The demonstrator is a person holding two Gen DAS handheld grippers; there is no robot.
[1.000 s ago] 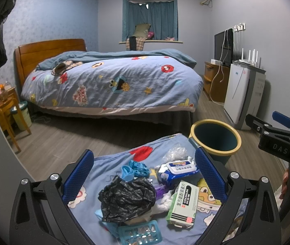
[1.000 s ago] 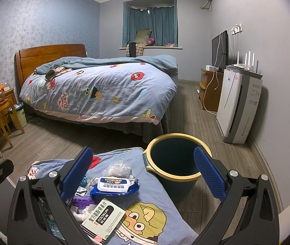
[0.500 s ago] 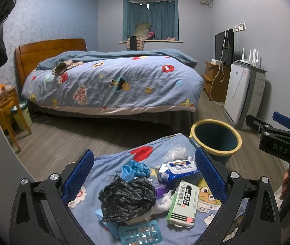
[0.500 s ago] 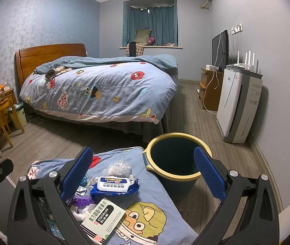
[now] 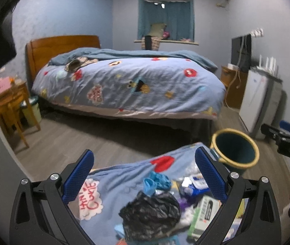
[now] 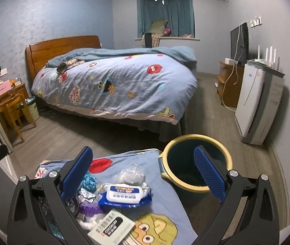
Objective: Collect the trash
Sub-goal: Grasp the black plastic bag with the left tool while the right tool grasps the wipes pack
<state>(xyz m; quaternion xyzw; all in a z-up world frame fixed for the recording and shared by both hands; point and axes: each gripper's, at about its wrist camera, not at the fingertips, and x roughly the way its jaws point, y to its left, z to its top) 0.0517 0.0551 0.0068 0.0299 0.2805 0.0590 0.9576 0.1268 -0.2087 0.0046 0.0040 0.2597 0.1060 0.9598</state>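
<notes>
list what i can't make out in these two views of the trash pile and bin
- Bin bottom: right wrist view, dark and behind the right tongs.
- Black bag contents: left wrist view, crumpled shut, blurred.
- Boxed item near end: right wrist view, cut off by the edge.
- Wipes pack: left wrist view, blurred, partly behind the left tongs.

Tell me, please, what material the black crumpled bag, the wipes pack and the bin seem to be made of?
Black bag: thin plastic film, probably; glossy, crinkled folds.
Wipes pack: soft plastic wrapper with a rigid-looking white flap; shiny, creased edges.
Bin: likely moulded hard plastic, matte teal with a smooth yellow rim.
</notes>
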